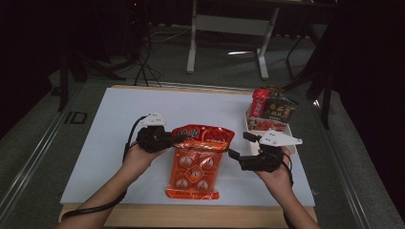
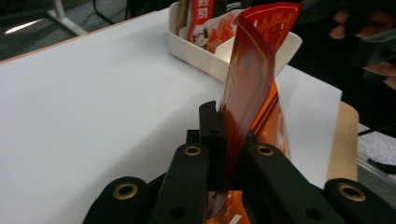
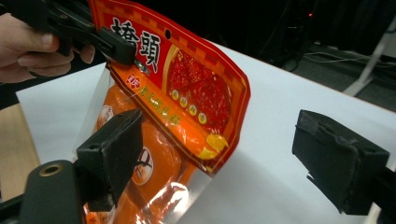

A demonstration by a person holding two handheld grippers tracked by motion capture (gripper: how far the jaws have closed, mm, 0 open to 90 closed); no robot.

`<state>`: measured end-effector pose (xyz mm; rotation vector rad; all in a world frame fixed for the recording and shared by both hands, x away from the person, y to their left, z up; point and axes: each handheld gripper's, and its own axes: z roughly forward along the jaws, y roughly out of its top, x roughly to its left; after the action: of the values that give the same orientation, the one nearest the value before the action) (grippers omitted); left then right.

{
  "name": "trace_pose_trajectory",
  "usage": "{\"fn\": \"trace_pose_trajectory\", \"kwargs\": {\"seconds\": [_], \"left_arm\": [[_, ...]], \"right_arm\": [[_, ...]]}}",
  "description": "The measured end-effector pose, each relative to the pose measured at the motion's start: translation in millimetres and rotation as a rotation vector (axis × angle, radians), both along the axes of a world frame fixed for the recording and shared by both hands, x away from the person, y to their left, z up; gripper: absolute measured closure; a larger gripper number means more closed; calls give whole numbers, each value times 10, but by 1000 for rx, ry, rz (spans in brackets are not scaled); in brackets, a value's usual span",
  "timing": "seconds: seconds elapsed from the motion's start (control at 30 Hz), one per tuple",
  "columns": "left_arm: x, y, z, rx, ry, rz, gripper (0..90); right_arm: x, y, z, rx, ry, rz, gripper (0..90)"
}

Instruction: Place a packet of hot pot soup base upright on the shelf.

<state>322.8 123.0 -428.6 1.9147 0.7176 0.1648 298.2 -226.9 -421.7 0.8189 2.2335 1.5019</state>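
An orange and red snack bag (image 1: 196,162) with round pieces inside lies in the middle of the white mat, its top end lifted. My left gripper (image 1: 179,138) is shut on the bag's top left corner; in the left gripper view the bag (image 2: 252,60) stands up edge-on between the closed jaws of that gripper (image 2: 224,116). My right gripper (image 1: 239,144) hovers just right of the bag, open, touching nothing. In the right gripper view its jaws (image 3: 224,154) stand wide apart with the bag (image 3: 196,79) ahead, and the left gripper (image 3: 121,49) pinches the bag's corner.
A white tray (image 1: 248,125) with red and dark snack packs (image 1: 272,109) stands at the back right of the mat (image 1: 124,124); the same tray (image 2: 201,58) lies beyond the bag in the left gripper view. A wooden table edge runs along the front.
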Motion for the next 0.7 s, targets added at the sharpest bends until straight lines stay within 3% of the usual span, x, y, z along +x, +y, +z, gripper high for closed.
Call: {"fn": "trace_pose_trajectory", "kwargs": {"seconds": [0.23, 0.5, 0.6, 0.7], "left_arm": [[-72, 48, 6, -63, 0, -51, 893], [-191, 46, 50, -70, -49, -96, 893], [-219, 43, 62, -74, -53, -103, 893], [-232, 37, 67, -78, -53, -103, 892]], "right_arm": [[72, 113, -56, -4, 1, 34, 157], [109, 217, -121, -15, 27, 118, 233], [145, 220, -180, -20, 36, 142, 405], [160, 245, -224, -25, 73, 197, 514]]}}
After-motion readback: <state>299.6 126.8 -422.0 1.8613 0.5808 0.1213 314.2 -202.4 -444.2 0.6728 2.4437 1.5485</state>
